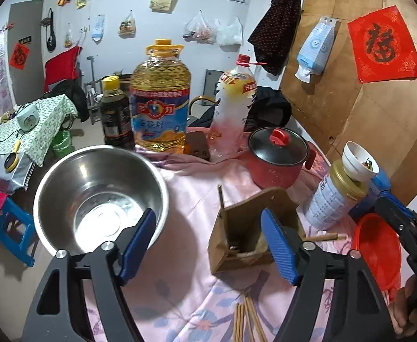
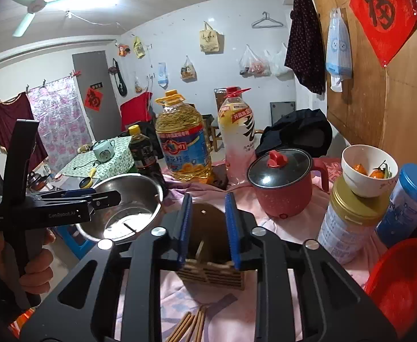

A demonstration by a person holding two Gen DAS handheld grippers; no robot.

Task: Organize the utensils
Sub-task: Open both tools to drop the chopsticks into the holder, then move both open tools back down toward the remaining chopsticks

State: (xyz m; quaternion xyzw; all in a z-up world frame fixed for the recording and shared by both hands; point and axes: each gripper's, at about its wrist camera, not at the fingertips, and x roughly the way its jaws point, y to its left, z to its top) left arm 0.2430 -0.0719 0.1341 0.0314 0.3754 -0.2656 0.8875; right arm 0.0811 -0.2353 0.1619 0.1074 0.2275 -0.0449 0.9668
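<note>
I judge sorting barely begun: the holder (image 1: pixel 245 236) on the worktop (image 1: pixel 185 245) has one chopstick (image 1: pixel 221 196) upright in it, loose chopsticks (image 1: pixel 248 322) lie before it, and my left claw (image 1: pixel 208 245) and right claw (image 2: pixel 208 228) both gape empty.

pink floral cloth (image 1: pixel 191 208) – steel bowl (image 1: pixel 100 196), wooden holder (image 1: pixel 237 228), chopsticks (image 1: pixel 248 322).

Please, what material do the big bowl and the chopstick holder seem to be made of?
The bowl looks like stainless steel: polished, with bright reflections inside. The chopstick holder seems to be wood or bamboo: matte brown, with slatted front visible from the right wrist.
</note>
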